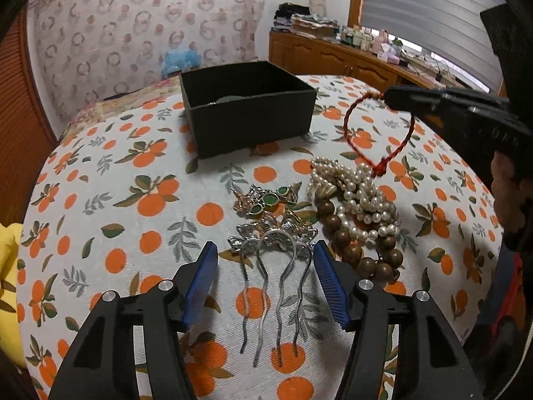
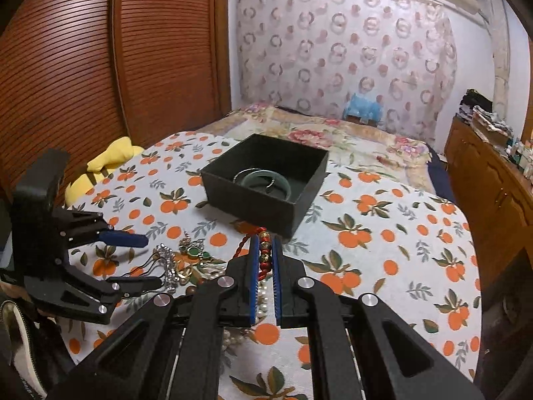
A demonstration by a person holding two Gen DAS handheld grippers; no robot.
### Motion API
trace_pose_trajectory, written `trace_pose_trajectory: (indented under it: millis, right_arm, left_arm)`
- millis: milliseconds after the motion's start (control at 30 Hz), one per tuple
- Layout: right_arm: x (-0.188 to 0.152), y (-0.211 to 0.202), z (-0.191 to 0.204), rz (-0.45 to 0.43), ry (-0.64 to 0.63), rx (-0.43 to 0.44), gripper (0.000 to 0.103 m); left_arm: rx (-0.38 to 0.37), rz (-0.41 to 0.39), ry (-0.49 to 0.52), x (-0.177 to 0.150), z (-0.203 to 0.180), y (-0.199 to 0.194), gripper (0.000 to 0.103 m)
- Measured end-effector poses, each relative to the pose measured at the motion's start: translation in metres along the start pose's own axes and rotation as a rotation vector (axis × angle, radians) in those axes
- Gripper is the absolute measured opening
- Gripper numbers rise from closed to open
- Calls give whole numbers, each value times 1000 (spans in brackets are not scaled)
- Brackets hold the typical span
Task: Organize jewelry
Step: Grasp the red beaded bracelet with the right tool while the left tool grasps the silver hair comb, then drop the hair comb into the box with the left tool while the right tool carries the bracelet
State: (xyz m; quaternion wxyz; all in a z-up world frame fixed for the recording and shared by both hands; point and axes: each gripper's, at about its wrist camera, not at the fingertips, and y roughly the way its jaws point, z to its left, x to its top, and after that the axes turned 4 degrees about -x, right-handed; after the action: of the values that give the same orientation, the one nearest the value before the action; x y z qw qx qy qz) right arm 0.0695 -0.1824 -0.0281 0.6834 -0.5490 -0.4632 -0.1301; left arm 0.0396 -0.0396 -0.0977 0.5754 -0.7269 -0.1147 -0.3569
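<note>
A black open box (image 1: 248,106) stands on the orange-print cloth, with a green bangle (image 2: 263,180) and a thin ring inside. My right gripper (image 2: 266,243) is shut on a red braided cord bracelet (image 1: 358,148) with red beads (image 2: 265,255), held in the air right of the box. My left gripper (image 1: 265,251) is open, its blue pads on either side of silver hair forks (image 1: 271,286). Beside them lie a pearl necklace (image 1: 358,193), a brown wooden bead bracelet (image 1: 353,250) and green-stone brooches (image 1: 266,198).
A yellow plush toy (image 2: 106,163) lies at the cloth's left edge. A wooden dresser (image 2: 493,186) with clutter stands on the right. A slatted wardrobe (image 2: 83,66) is on the left, and a floral bedspread (image 2: 333,136) lies behind the box.
</note>
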Motion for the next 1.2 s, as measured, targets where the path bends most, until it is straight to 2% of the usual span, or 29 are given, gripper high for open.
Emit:
trace_pose_trajectory:
  millis: [100, 333, 467, 500, 933, 1200]
  right_arm:
    - [-4, 1, -3, 6, 7, -4, 8]
    - [-12, 2, -2, 14, 15, -3, 8]
    - [-13, 2, -2, 14, 16, -3, 8]
    - [-12, 2, -2, 15, 15, -4, 8]
    - [-15, 4, 1, 15, 20, 0, 8]
    - [-4, 8, 0, 5, 25, 5, 8]
  left_arm:
    - [8, 16, 19, 0, -3, 5, 68]
    - [33, 39, 55, 6, -9, 18, 70]
    - [34, 37, 53, 7, -9, 18, 68]
    - [33, 32, 50, 7, -9, 17, 62]
    - [49, -42, -4, 5, 5, -6, 62]
    - [54, -91, -27, 13, 16, -19, 62]
